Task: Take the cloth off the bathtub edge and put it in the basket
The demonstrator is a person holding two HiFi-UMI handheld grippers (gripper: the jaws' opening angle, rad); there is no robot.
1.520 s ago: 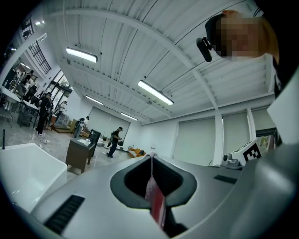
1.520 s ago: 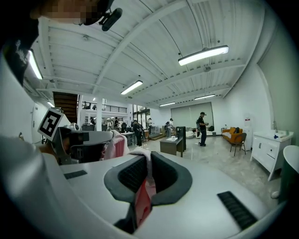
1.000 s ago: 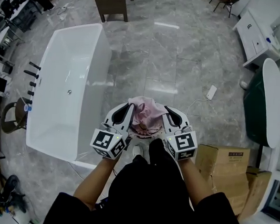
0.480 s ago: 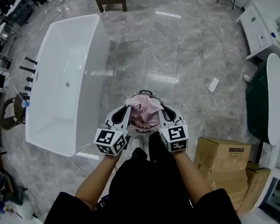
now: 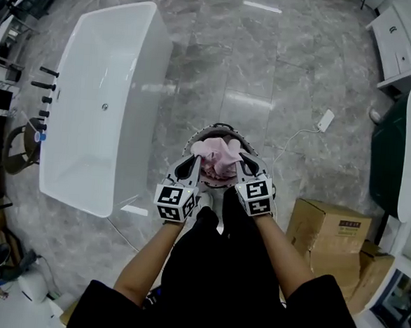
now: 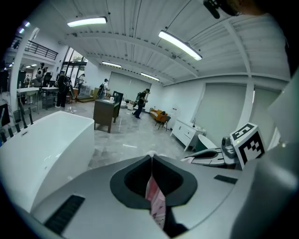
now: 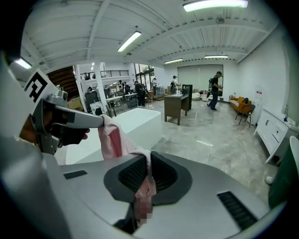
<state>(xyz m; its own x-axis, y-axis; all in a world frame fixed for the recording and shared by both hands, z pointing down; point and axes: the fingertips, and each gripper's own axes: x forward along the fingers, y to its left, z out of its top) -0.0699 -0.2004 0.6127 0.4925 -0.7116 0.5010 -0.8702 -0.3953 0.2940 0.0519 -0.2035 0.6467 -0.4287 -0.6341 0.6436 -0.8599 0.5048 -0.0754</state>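
Cloth [image 5: 218, 158] lowered toward basket [image 5: 225, 127], pinched in both jaws

Grey floor [image 5: 254, 72] under bathtub [image 5: 144, 120], basket [image 5: 223, 127], boxes [image 5: 327, 231]

Cloth [image 5: 220, 156] pink; bathtub [image 5: 92, 82] white; floor [image 5: 268, 73] grey, marbled; cardboard box [image 5: 327, 228] brown; person's clothing [image 5: 218, 287] blk.

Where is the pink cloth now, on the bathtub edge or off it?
Off it. The cloth hangs between the left gripper and right gripper, both shut on it, over the basket, away from the bathtub.
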